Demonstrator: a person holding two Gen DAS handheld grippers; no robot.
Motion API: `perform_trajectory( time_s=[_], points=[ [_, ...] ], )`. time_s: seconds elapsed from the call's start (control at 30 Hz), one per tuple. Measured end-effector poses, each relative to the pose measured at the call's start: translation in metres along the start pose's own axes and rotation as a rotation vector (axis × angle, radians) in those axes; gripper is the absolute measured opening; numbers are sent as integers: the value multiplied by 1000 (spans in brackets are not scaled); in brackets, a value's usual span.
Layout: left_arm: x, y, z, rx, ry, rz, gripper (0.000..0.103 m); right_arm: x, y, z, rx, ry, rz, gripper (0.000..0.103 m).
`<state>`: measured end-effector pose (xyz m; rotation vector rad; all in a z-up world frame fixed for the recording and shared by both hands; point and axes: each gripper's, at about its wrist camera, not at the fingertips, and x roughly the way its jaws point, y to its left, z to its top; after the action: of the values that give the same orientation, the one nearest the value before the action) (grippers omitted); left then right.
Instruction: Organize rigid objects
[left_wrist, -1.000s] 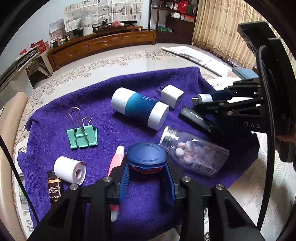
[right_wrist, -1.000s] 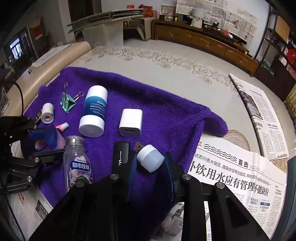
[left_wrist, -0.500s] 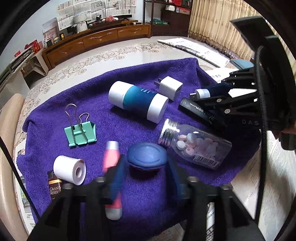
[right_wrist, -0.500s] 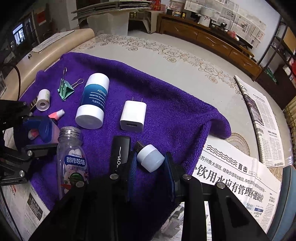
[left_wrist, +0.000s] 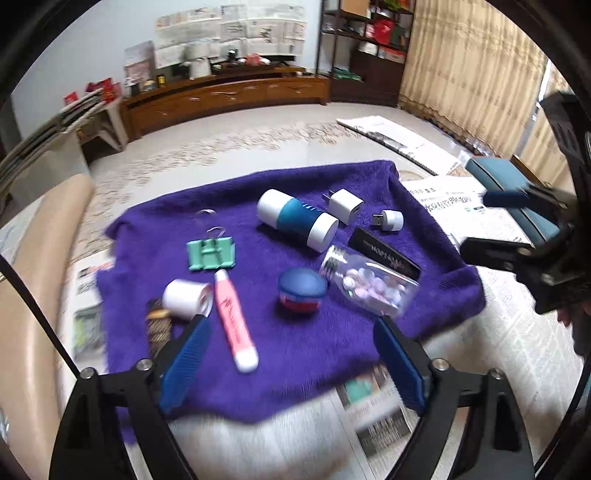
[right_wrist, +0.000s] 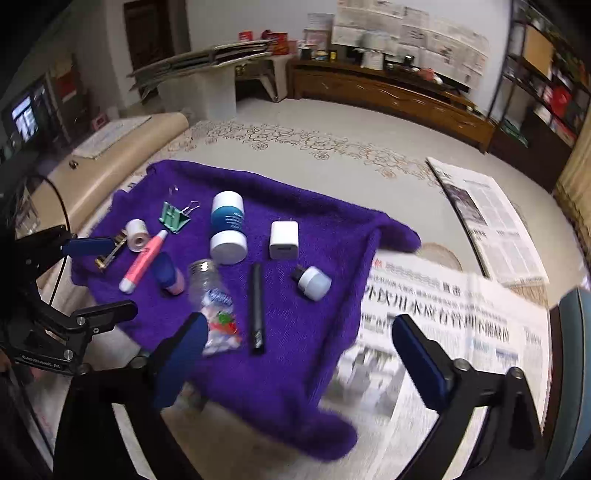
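While both tongs (left_wrist: 291, 354) (right_wrist: 299, 347) gape wide and hold nothing, a purple towel (right_wrist: 295, 369) covers newspaper (right_wrist: 443, 332) on patterned floor.

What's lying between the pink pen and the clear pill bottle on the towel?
The blue cap, sitting alone on the purple towel between the pink pen and the pill bottle. The left wrist view shows it most clearly.
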<state>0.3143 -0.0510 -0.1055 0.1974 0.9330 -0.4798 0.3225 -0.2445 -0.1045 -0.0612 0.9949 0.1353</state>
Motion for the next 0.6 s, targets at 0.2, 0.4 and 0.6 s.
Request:
perform_trajectory(
  time_s=[0.2, 0.4, 0.6],
  points=[
    [-66, -5, -28, -108, -55, 48, 103, -55, 21, -40, 89, -14, 18, 103],
    [-126, -19, -68, -174, -81, 84, 103, -109, 47, -89, 159, -34, -26, 103],
    [-177, -33, -116, -225, -139, 160, 103, -156, 63, -132, 231, -70, -73, 103]
  ],
)
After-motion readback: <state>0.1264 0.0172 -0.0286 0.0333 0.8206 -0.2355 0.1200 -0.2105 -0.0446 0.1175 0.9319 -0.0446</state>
